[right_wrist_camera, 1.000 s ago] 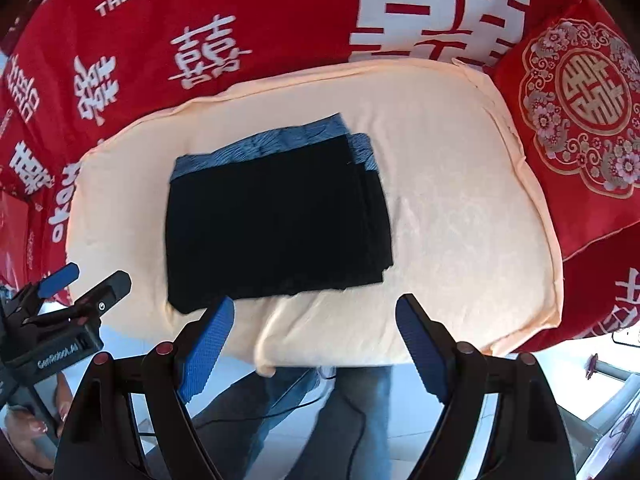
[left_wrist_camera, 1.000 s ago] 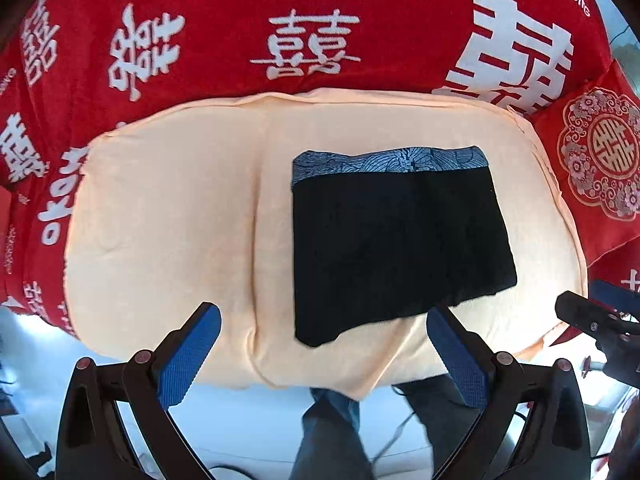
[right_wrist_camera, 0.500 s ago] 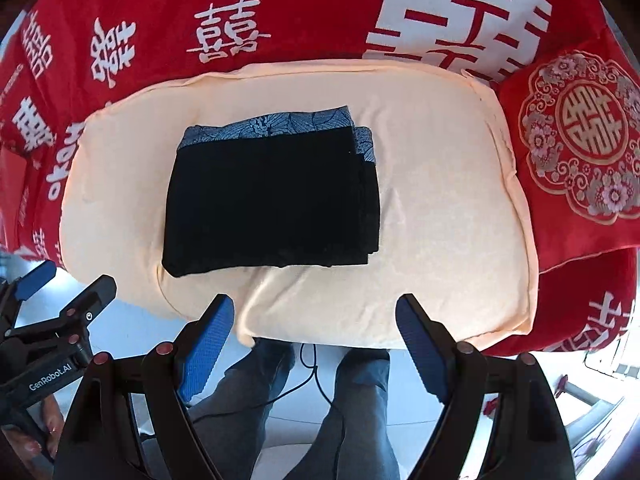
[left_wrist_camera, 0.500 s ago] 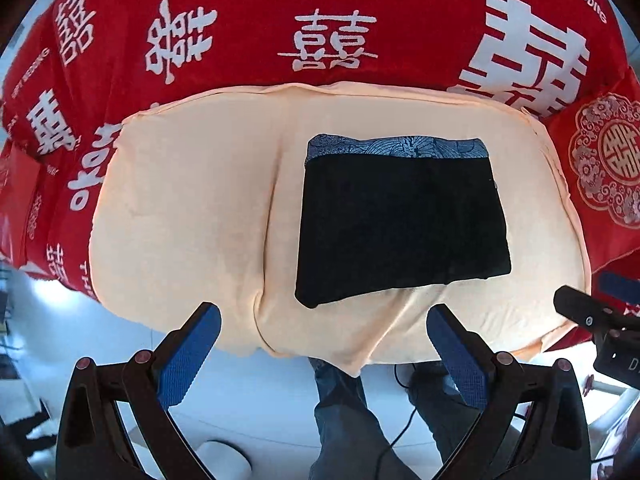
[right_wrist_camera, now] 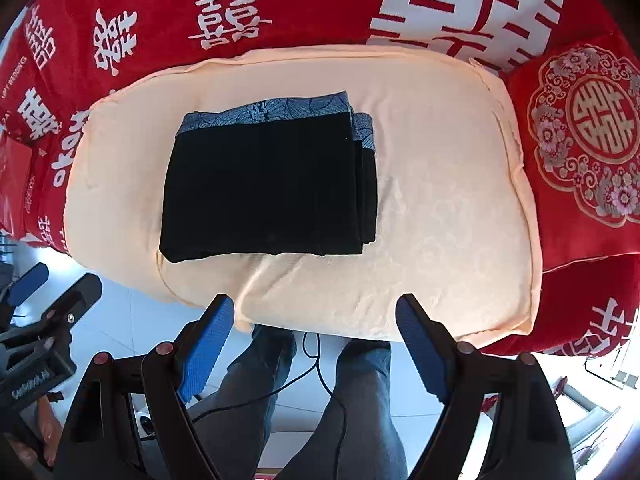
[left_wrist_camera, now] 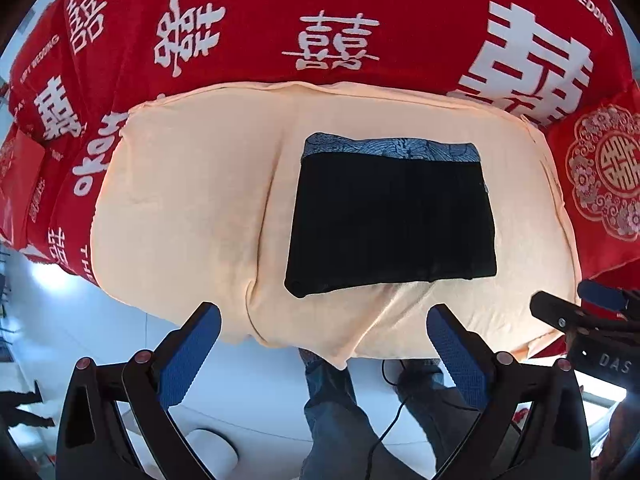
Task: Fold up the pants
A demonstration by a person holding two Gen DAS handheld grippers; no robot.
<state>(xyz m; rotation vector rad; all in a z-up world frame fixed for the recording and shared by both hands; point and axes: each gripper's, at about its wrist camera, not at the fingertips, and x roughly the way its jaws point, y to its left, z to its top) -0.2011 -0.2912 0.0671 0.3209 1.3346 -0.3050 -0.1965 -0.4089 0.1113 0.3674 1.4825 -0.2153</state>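
The black pants [left_wrist_camera: 392, 216] lie folded into a compact rectangle on the peach towel [left_wrist_camera: 192, 208] over the red bedspread [left_wrist_camera: 280, 12]. Their long axis runs left to right, the patterned blue waistband [right_wrist_camera: 264, 114] on the far edge. Left tongs [left_wrist_camera: 324, 336] and right tongs [right_wrist_camera: 312, 328] hang wide open and empty, off the towel's near edge.

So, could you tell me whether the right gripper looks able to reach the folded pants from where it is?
Probably yes. The right gripper is open and empty off the near edge of the peach cushion, and only bare cushion lies between it and the folded pants; the left gripper sits off to the side.
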